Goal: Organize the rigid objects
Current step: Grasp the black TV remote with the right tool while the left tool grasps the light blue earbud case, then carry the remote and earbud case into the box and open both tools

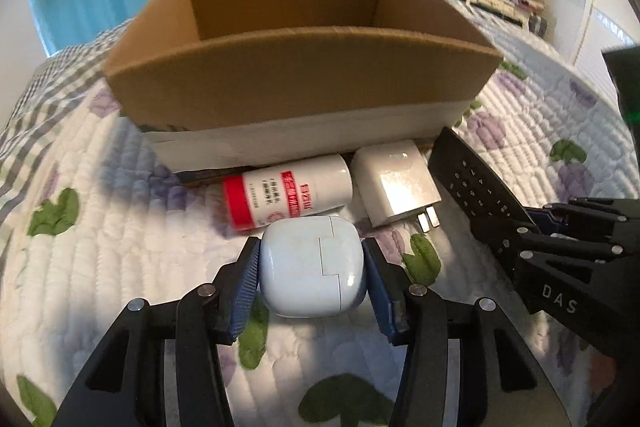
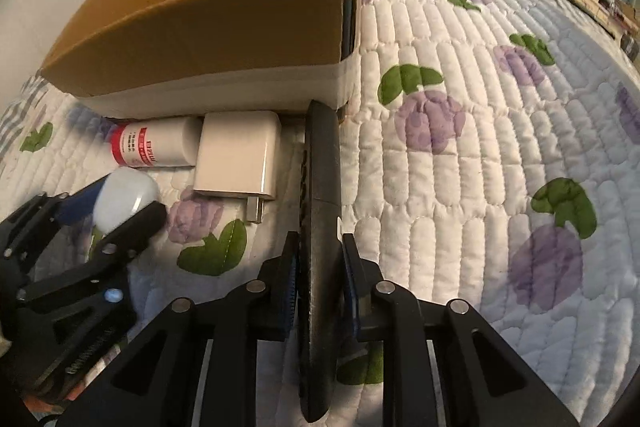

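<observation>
On the quilted bedspread (image 1: 100, 267), left wrist view: left gripper (image 1: 311, 267) pinches a pale blue earbud case (image 1: 310, 265) between its blue pads. Just beyond lie a white bottle with red cap (image 1: 286, 195) and a white charger plug (image 1: 394, 185), both near the open cardboard box (image 1: 296, 83). Right wrist view: right gripper (image 2: 320, 267) is clamped on a black remote (image 2: 320, 187), held on edge, its far end just beside the box's (image 2: 200, 39) corner; charger (image 2: 236, 157) just left of it.
</observation>
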`<state>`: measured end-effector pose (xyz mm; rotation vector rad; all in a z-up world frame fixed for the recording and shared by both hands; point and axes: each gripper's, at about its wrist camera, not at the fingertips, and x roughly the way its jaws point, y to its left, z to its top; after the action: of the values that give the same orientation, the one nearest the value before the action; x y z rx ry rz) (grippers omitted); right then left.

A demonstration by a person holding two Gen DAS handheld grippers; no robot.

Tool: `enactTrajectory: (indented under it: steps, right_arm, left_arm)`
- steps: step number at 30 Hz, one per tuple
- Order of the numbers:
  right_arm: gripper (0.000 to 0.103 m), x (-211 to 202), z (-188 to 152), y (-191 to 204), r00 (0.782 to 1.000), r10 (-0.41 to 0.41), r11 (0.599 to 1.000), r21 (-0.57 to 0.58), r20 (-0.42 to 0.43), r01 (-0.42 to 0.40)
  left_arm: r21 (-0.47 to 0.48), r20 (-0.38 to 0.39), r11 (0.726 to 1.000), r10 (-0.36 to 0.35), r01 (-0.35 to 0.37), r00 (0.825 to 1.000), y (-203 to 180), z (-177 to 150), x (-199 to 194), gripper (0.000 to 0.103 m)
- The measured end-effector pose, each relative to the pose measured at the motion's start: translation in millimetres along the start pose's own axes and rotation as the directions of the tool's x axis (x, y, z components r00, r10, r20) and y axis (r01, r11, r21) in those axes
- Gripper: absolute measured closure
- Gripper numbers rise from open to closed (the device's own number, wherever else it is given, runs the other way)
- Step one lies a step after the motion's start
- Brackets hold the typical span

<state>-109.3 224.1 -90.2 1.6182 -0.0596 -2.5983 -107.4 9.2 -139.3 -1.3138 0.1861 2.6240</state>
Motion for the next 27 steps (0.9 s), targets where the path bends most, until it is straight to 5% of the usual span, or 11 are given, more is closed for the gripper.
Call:
enactTrajectory:
  steps: [14,27]
  right_arm:
    - [0.085,-68,-27,41,0.986,-0.040,0.991,-0.116,0.164,0.060]
    - [0.085,-150,21,47,0.949,0.050,0.989,-0.151,0.310,-0.002]
  left_arm:
    - [-0.041,0.050,0.999,0.002,0.000,0.999,15,14,-36,0.052]
    - [-0.056,0.218,0.998,-0.025,0.038,0.976,23,75,-119,0.052]
